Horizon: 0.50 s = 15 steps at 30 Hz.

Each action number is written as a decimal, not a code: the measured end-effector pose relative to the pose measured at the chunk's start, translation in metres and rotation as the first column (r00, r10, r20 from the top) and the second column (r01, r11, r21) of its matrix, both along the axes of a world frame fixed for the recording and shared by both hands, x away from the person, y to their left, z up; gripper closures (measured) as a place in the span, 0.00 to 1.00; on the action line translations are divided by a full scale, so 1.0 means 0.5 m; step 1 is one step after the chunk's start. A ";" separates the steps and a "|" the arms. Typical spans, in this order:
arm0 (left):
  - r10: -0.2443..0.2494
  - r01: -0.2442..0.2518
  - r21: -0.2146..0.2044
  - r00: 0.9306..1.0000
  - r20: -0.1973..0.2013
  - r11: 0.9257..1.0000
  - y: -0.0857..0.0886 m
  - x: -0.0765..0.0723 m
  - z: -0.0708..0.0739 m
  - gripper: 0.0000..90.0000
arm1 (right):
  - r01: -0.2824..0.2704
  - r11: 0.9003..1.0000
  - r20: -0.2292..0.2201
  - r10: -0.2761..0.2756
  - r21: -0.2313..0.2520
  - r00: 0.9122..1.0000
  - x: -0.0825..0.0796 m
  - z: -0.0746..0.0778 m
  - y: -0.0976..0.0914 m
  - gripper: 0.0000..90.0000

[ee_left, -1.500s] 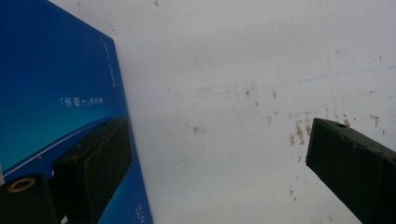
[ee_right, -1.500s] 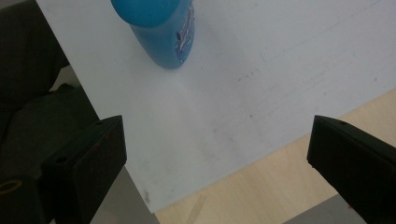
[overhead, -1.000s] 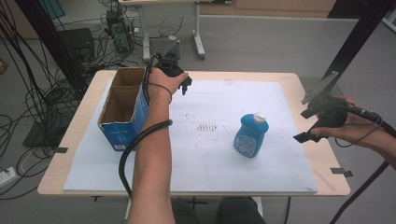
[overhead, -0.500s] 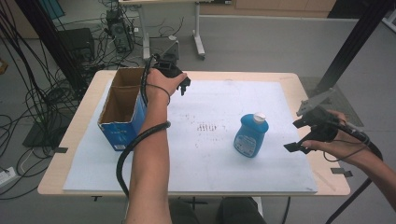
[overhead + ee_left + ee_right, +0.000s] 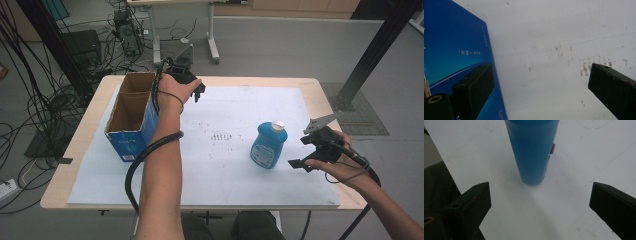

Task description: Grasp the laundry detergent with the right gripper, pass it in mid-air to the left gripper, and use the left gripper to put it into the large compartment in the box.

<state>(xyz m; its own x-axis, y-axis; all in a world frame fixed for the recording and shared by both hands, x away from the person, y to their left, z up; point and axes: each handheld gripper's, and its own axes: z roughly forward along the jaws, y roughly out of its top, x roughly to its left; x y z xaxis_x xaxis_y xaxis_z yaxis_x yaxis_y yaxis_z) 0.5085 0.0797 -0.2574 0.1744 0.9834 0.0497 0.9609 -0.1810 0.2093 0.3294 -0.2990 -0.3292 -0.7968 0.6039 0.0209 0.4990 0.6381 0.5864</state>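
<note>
a blue bottle (image 5: 269,145) stood upright on the white sheet (image 5: 225,175), right of centre, not yet touched. the right gripper (image 5: 306,152) hovered just beside it, jaws spread wide and empty, lined up on its base; the grasp and any carrying were judged undone. the left gripper (image 5: 192,90), jaws also apart and holding nothing, rested against the far side of an open blue box (image 5: 131,142), well apart from the bottle. nothing stood between.

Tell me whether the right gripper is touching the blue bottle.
Apart. In the right gripper view, the right gripper has its jaws spread wide, and bare white table sheet lies between them and the blue bottle.
</note>
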 end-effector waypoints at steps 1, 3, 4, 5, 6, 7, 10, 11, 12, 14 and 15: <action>0.000 0.000 0.001 1.000 0.000 1.000 -0.001 0.000 0.000 0.08 | 0.002 1.000 0.002 -0.002 0.007 1.000 0.000 -0.004 0.003 0.04; -0.004 0.004 0.003 1.000 -0.002 1.000 -0.002 0.001 -0.001 0.08 | 0.004 1.000 0.007 -0.004 0.015 1.000 0.001 -0.008 0.006 0.04; -0.004 0.004 0.005 1.000 -0.001 1.000 -0.003 0.001 -0.002 0.08 | -0.003 1.000 0.015 0.003 0.017 1.000 0.003 -0.012 0.008 0.04; -0.007 0.007 0.006 1.000 -0.003 1.000 -0.003 0.001 -0.002 0.08 | 0.008 1.000 0.012 -0.008 0.027 1.000 0.001 -0.018 0.014 0.04; -0.007 0.007 0.006 1.000 -0.003 1.000 -0.003 0.001 -0.002 0.08 | 0.008 1.000 0.017 -0.008 0.030 1.000 0.001 -0.022 0.017 0.04; -0.004 0.004 0.003 1.000 0.001 1.000 -0.003 0.001 -0.005 0.08 | 0.007 0.999 0.024 -0.008 0.035 1.000 0.001 -0.028 0.024 0.04; -0.002 0.002 0.002 1.000 -0.003 1.000 -0.003 0.000 -0.011 0.08 | 0.012 0.999 0.043 -0.014 0.039 0.999 -0.001 -0.034 0.030 0.04; -0.003 0.003 0.004 1.000 -0.007 1.000 -0.003 0.000 -0.016 0.08 | 0.013 0.999 0.045 -0.015 0.049 0.999 -0.001 -0.037 0.032 0.04; -0.005 0.005 0.005 1.000 -0.014 1.000 -0.002 0.000 -0.019 0.08 | 0.014 0.998 0.047 -0.017 0.056 0.999 -0.002 -0.041 0.035 0.04; -0.004 0.004 0.004 1.000 -0.020 1.000 -0.001 0.001 -0.026 0.08 | 0.020 0.998 0.064 -0.024 0.066 0.998 -0.005 -0.051 0.045 0.04; -0.004 0.004 0.004 1.000 -0.020 1.000 -0.001 0.001 -0.026 0.08 | 0.020 0.998 0.064 -0.024 0.066 0.998 -0.005 -0.051 0.045 0.04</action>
